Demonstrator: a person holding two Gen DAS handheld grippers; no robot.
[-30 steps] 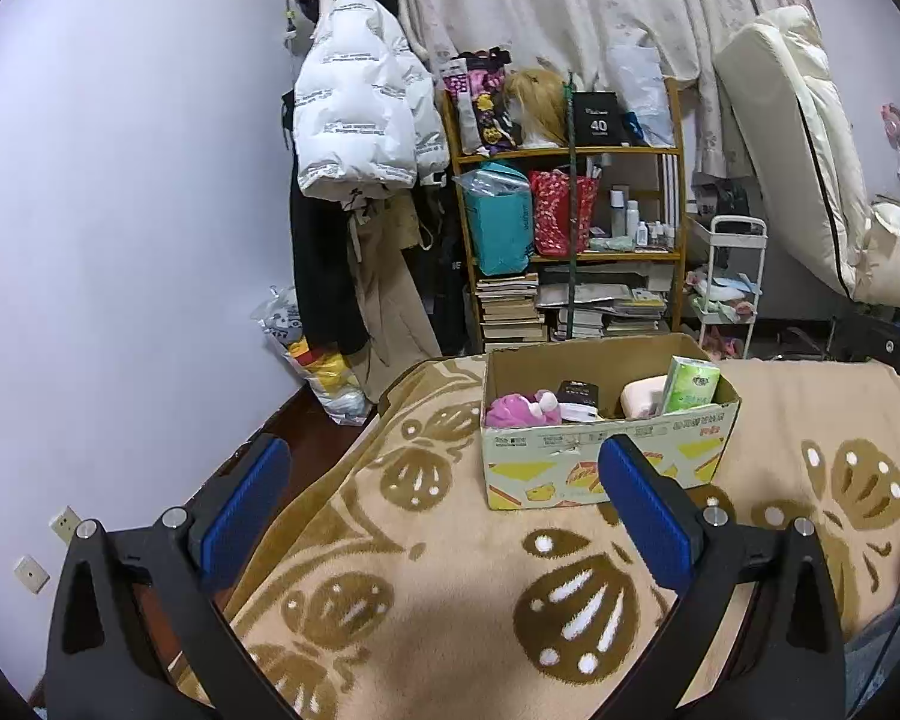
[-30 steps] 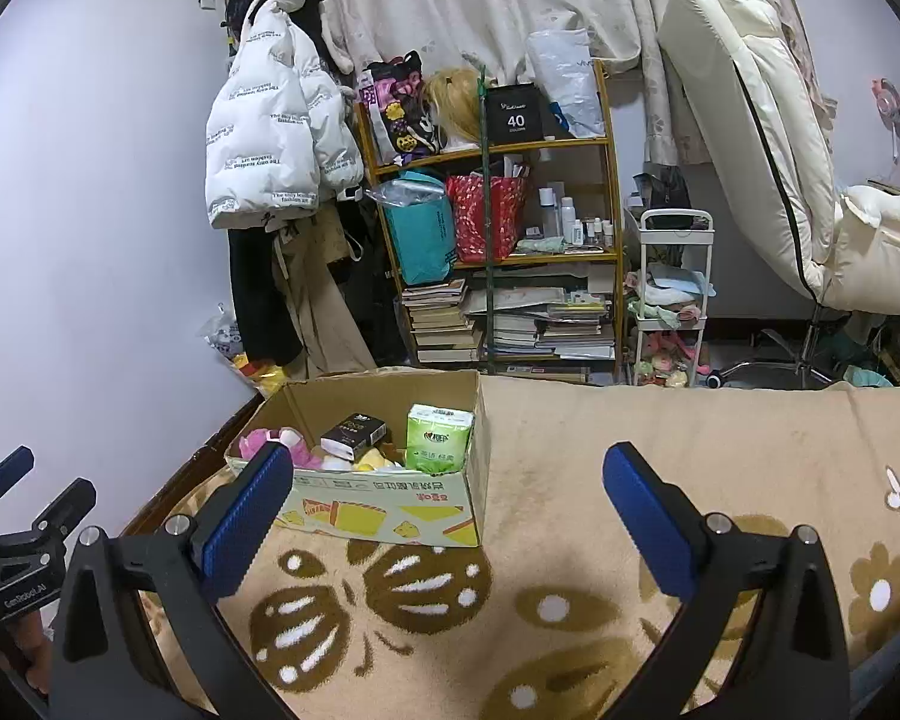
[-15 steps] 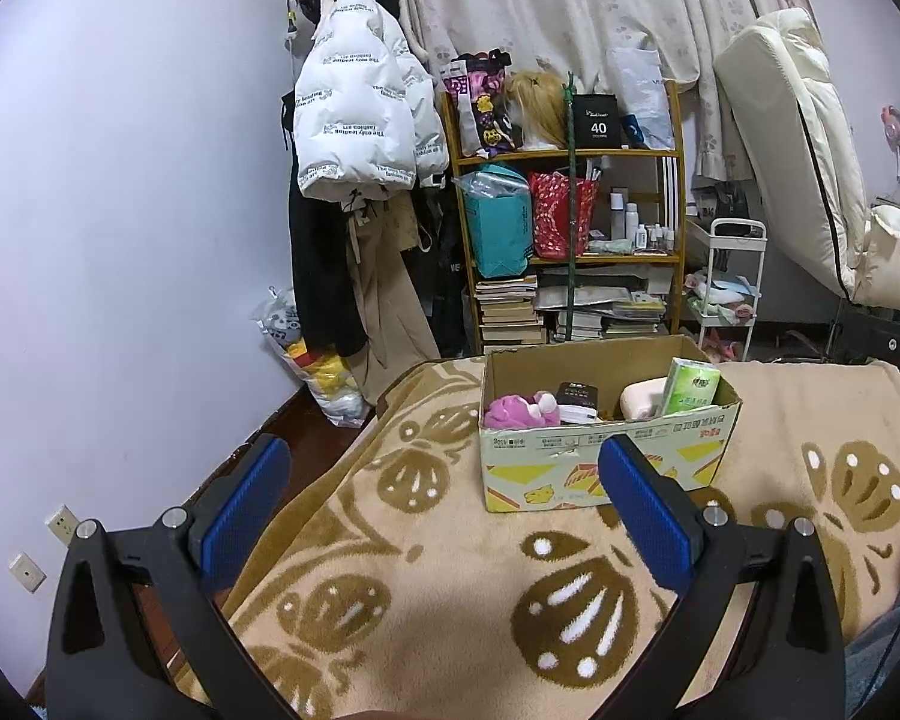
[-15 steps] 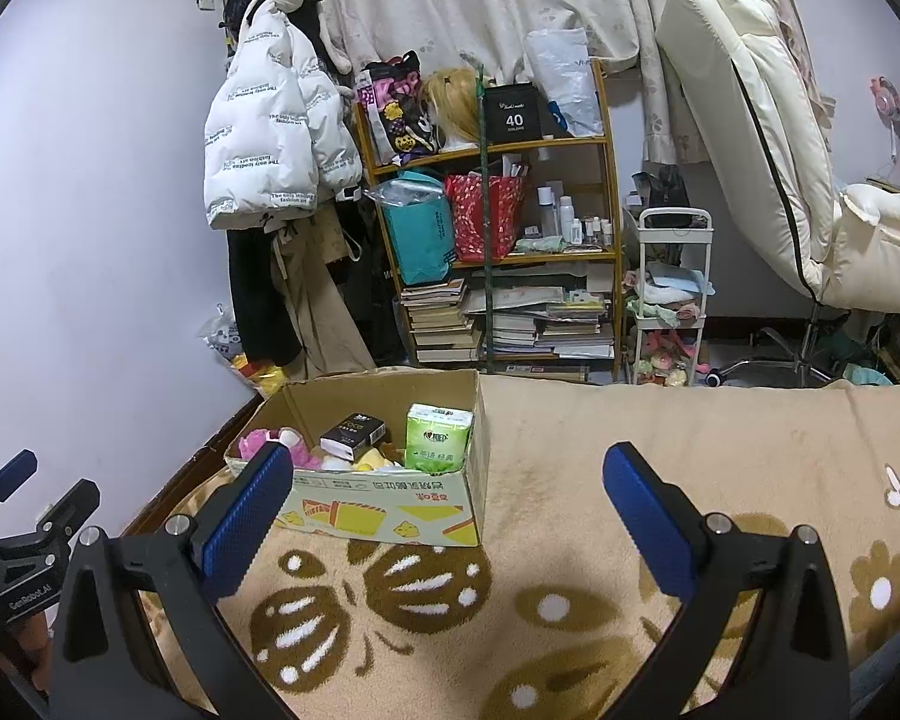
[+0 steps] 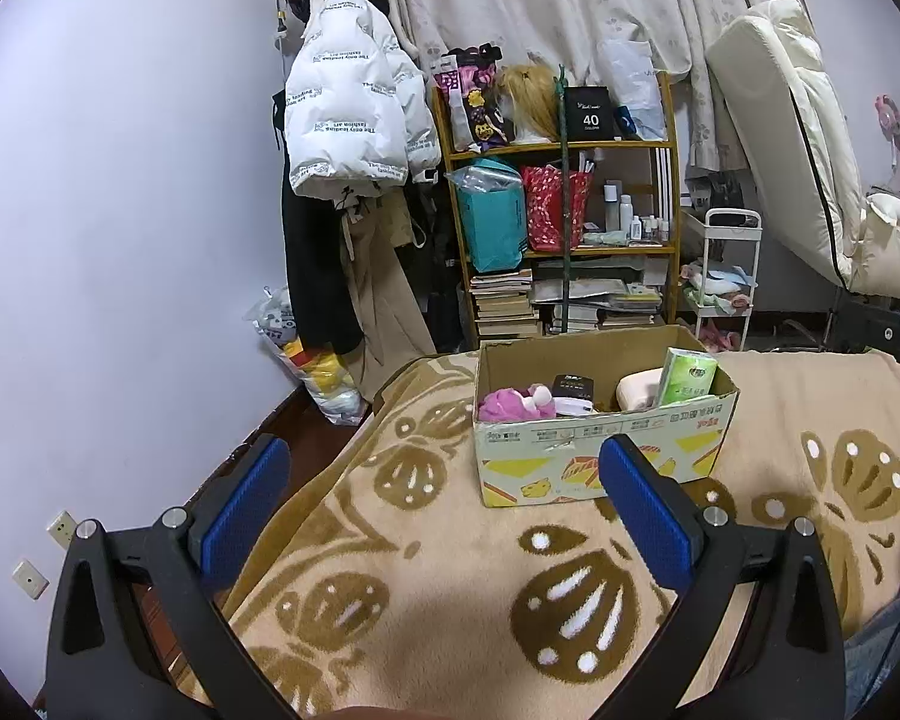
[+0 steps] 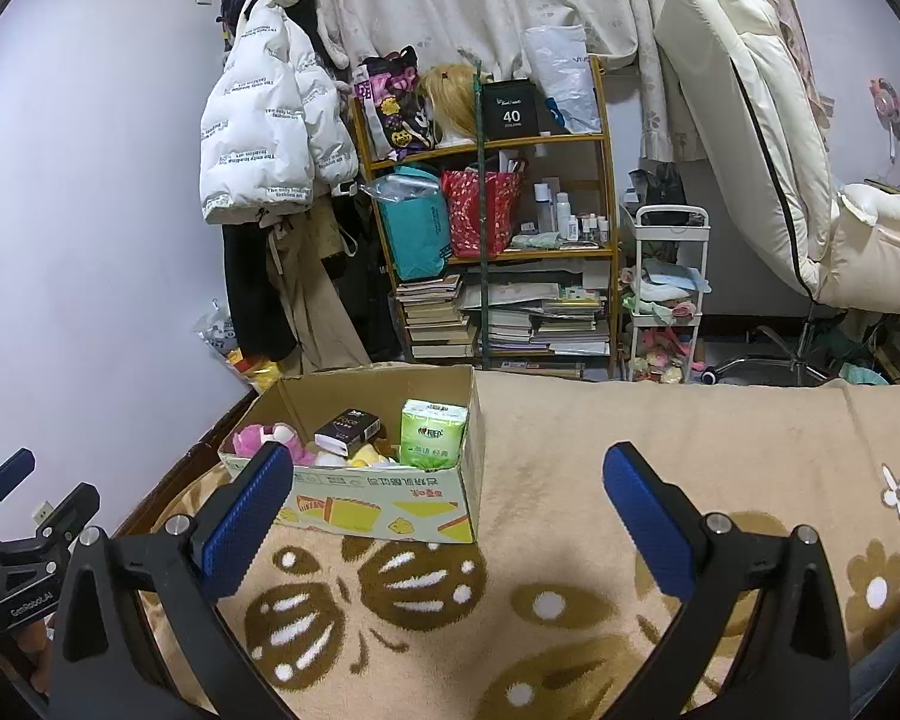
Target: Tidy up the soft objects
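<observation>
A cardboard box [image 5: 600,456] [image 6: 390,510] stands on a beige blanket with brown patterns [image 5: 438,570] [image 6: 660,450]. Inside lie a pink plush toy [image 5: 510,402] [image 6: 264,438], a black tissue pack [image 5: 573,387] [image 6: 348,426], a green tissue pack [image 5: 687,375] [image 6: 432,432] and a cream soft item [image 5: 636,390]. My left gripper [image 5: 444,498] is open and empty, held short of the box. My right gripper [image 6: 447,507] is open and empty too, with the box behind its left finger. The left gripper's body [image 6: 18,558] shows at the right wrist view's left edge.
Beyond the bed's far edge stand a cluttered wooden shelf [image 5: 564,228] [image 6: 492,240], hanging coats with a white puffer jacket [image 5: 354,114] [image 6: 270,120], a small white cart [image 5: 720,282] [image 6: 666,300] and a cream recliner chair [image 5: 810,150] [image 6: 780,150]. Bags [image 5: 312,360] lie on the floor by the wall.
The left gripper has drifted slightly, so the box sits a touch lower in its view. Both grippers stay open and empty; the box contents are unchanged.
</observation>
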